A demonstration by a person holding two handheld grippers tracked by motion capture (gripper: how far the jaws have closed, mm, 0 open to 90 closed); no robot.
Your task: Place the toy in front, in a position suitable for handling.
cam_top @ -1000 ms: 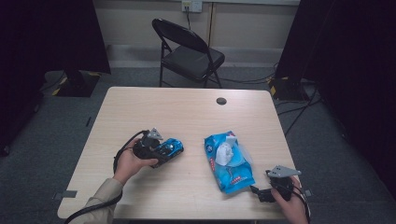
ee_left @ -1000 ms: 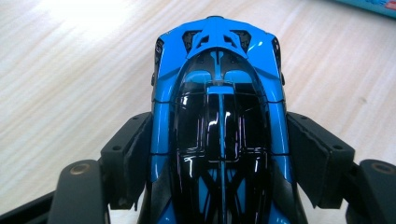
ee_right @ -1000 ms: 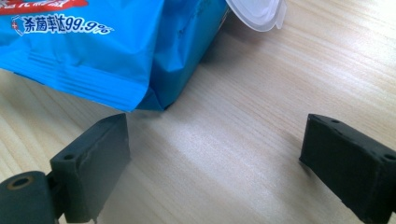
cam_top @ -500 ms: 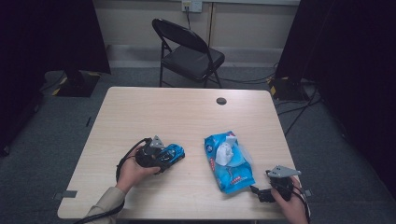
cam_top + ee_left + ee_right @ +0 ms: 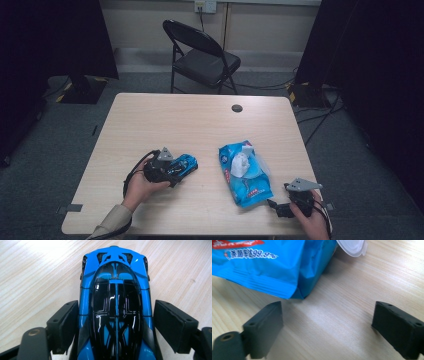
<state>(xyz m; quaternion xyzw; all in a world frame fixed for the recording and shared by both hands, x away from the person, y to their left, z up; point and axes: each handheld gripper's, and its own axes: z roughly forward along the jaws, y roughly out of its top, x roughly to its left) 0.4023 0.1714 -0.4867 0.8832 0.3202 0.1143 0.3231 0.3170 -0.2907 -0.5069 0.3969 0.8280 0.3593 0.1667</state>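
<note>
My left gripper (image 5: 116,322) jaws just opened, car (image 5: 115,302) between; right gripper (image 5: 327,327) open at table's (image 5: 200,125) near-right edge, by wipes (image 5: 274,262).

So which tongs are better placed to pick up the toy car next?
Left. The left tongs already straddle the blue toy car, with a gap showing at one pad. The right tongs sit open beside the wipes pack, far from the car.
</note>
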